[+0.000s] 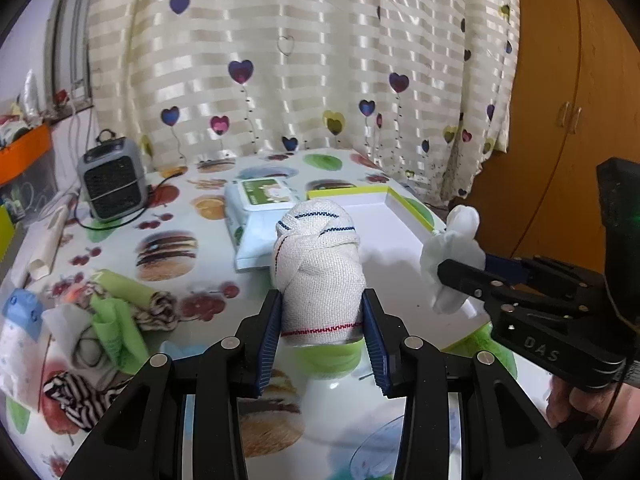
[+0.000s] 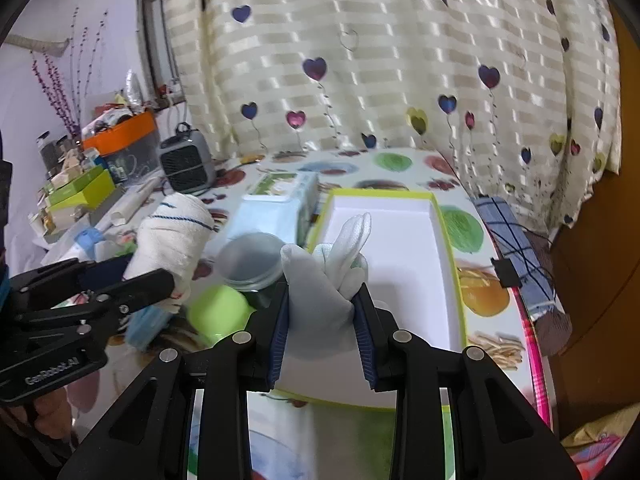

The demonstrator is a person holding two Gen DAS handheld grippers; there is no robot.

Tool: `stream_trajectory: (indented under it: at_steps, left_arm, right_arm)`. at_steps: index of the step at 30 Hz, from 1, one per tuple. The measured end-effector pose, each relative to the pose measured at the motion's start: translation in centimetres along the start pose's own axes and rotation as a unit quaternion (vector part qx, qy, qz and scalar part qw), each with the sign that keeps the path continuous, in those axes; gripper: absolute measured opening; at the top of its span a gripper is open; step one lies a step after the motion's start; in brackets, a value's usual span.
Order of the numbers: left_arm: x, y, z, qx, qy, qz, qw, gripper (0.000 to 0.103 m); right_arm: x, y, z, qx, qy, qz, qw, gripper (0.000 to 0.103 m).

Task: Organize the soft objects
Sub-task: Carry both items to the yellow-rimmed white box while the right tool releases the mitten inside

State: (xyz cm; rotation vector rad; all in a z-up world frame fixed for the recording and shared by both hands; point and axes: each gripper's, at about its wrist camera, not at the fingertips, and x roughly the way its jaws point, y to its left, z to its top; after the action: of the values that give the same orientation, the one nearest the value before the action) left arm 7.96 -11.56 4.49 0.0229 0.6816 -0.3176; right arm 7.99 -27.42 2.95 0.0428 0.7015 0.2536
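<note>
both grippers, left (image 1: 322, 328) and right (image 2: 323, 320), angle downward, fingers clamped shut.

The left matte-black plastic two-finger gripper (image 1: 323, 332) has angular linkage arms with triangular cut-outs, silver round pivot pins at each joint, and ribbed dark-blue rubber pads (image 1: 269, 344) lining the inner faces of its fingers. The right matte-black plastic gripper (image 2: 323, 330) is built alike, with white lettering printed on the side of its body behind the fingers.
</note>
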Motion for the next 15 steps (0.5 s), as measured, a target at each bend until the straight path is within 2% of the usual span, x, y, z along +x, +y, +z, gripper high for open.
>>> stream_trajectory:
  at_steps: [10,15]
  left_arm:
    - [1.8,-1.6,0.9,0.004,0.008,-0.042,0.9991,0.038]
    - [2.6,-2.7,1.1,0.011,0.016,-0.065,0.9977,0.038]
  right_arm:
    - [2.7,-3.0,-1.3,0.027,0.049,-0.029,0.998,0.032]
    - [3.9,-3.7,-2.0,0.025,0.086,-0.036,0.995,0.033]
